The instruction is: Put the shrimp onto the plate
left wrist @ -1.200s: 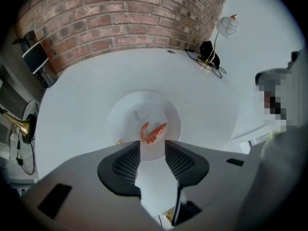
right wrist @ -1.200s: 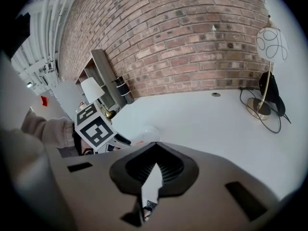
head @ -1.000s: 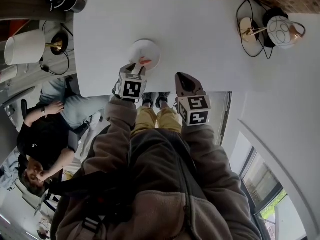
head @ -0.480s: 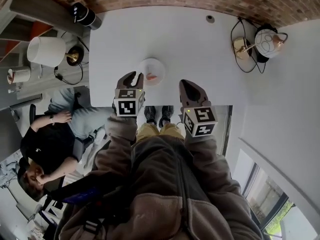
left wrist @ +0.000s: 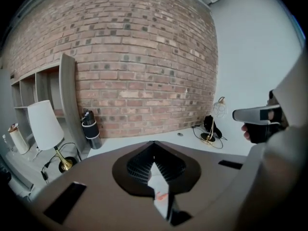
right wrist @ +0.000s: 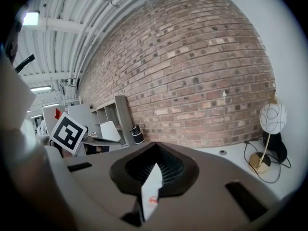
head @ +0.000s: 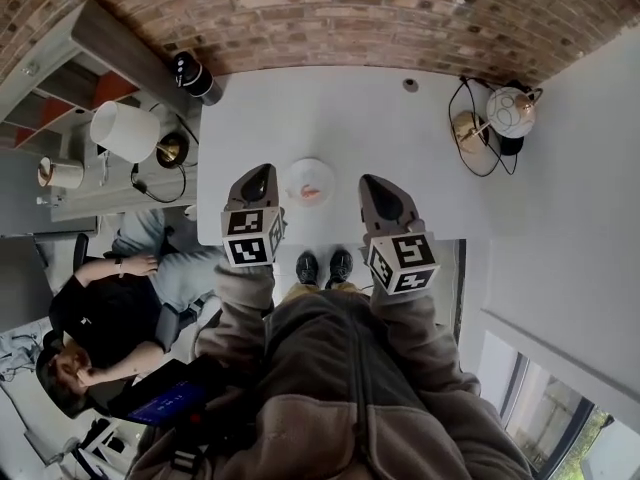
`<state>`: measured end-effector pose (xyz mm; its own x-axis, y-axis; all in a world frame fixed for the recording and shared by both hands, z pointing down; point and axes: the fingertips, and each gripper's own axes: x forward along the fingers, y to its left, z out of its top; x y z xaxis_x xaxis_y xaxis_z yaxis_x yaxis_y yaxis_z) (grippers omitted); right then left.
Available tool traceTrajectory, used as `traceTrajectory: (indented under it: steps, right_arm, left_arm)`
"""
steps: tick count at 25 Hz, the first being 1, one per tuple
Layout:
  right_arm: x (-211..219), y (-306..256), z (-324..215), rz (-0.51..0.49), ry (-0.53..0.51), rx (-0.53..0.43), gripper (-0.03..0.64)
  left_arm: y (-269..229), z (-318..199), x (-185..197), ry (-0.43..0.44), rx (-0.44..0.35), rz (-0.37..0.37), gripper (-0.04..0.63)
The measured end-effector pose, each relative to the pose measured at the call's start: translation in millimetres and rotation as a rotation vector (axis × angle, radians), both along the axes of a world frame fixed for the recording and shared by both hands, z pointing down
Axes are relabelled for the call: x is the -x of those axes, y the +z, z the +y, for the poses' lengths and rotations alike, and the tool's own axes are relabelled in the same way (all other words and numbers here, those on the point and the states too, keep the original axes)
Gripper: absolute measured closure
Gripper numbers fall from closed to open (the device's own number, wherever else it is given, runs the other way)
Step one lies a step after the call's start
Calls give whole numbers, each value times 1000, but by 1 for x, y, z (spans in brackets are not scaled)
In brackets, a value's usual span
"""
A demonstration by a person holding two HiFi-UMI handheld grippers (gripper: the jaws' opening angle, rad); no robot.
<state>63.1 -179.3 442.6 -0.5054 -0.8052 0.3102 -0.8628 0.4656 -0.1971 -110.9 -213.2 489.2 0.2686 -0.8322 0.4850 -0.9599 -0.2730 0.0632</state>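
The shrimp point(head: 311, 192) lies on the plate point(head: 293, 175) near the counter's point(head: 350, 118) near edge, so the task looks done, which likely explains why the left tongs point(head: 254, 178) and right tongs point(head: 376, 188) flank it pressed together, empty.

shrimp point(head: 310, 193) looks orange-pink, though tiny here; plate point(head: 293, 177) white; table point(head: 330, 108) white; brick wall point(head: 300, 13) red-brown with pale mortar lines.

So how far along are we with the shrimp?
Done: the shrimp lies on the plate on the table. In hand: nothing. The left gripper has just been closing its jaws with nothing between them, and the right gripper is shut and empty too, one on each side of the plate. Left to do: nothing visible; the job looks finished.
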Motion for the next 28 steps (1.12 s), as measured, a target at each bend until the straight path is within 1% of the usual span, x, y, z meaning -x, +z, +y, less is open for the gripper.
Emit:
traceTrajectory:
  steps: [3,7,13,21,24,28]
  right_arm:
    - [6,-26,-4,-16,-1,-65,615]
    - [8,-59,-8,-25,-6,-135,615]
    - [13,-101,-14,-85,1,-188,615]
    - [11,-139,-14,-83,-3,-282,615]
    - [7,-156,-12,-92,4,-323,615]
    - [6,-180,-8,-81,29,-394,615]
  left_arm:
    - [-32,1,2,7,-75,23,591]
    - [-70,8,1,0,-147,47,591]
    - [-118,2,6,-23,-233,39,591]
    - [-163,-1,15,-52,-337,61,591]
    - [-185,-1,17,-66,-391,75,591]
    - [-217,2,16,-65,-469,106,591]
